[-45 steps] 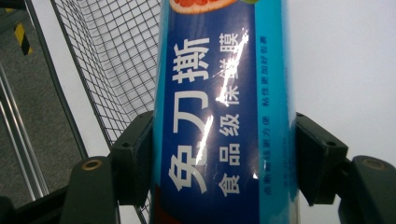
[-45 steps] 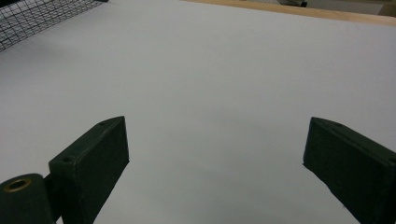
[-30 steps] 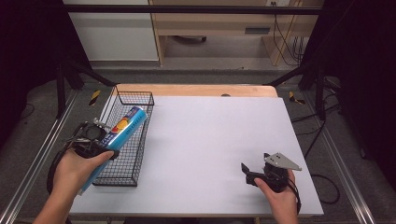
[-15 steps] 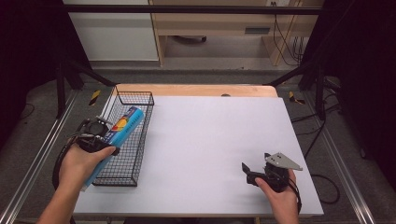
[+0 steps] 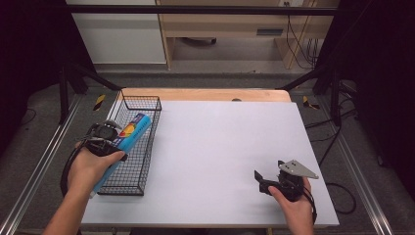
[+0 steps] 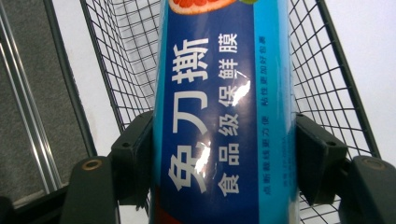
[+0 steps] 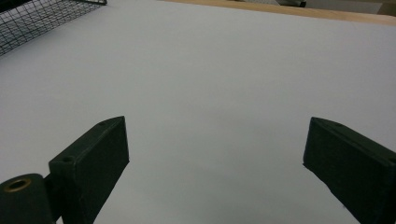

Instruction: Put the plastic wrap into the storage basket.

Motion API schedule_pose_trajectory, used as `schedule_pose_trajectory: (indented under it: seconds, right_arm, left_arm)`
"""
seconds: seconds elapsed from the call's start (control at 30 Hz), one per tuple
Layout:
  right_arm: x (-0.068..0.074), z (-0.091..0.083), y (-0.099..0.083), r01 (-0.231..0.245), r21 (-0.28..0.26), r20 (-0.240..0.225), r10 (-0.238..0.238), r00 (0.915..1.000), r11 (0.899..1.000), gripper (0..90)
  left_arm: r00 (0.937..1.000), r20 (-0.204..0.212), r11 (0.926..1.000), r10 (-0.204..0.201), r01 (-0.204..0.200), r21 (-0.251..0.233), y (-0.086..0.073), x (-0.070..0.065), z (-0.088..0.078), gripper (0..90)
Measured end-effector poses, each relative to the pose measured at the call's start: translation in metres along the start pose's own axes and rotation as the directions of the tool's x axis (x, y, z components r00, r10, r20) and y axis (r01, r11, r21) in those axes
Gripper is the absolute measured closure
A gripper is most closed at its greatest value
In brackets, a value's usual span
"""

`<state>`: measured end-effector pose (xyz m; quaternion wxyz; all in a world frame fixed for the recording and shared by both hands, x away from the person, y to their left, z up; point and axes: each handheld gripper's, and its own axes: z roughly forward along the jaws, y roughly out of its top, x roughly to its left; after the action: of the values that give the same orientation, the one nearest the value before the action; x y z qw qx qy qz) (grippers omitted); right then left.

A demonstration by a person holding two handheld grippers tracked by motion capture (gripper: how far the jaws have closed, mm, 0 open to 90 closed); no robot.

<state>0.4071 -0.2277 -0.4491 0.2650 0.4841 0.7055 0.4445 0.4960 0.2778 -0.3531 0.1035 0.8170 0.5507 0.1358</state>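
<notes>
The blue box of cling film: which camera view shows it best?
The left gripper view: the blue box is close, its label readable, clamped between the jaws. The high view shows it small, above the wire basket. The right gripper view gives nothing of it.

One blue box of cling film [image 5: 128, 138], one black wire basket [image 5: 145, 141], one white-topped table [image 5: 230, 147], two tongs, the left tongs [image 6: 224, 163] and the right tongs [image 5: 260, 179], two hands, one on each tongs

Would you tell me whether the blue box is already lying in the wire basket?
Not yet: the blue box is clamped in the left gripper, above the wire basket.
</notes>
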Motion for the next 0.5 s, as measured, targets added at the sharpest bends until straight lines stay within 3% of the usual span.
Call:
schedule_pose_trajectory:
  seconds: [0.5]
  right_arm:
    - [-0.001,0.000,0.000,0.000,0.001,-0.002,0.000,1.0000,1.000,7.0]
  left_arm:
    - [0.9994,-0.033,0.9980,-0.009,0.011,0.062,0.009,-0.003,0.012,31.9]
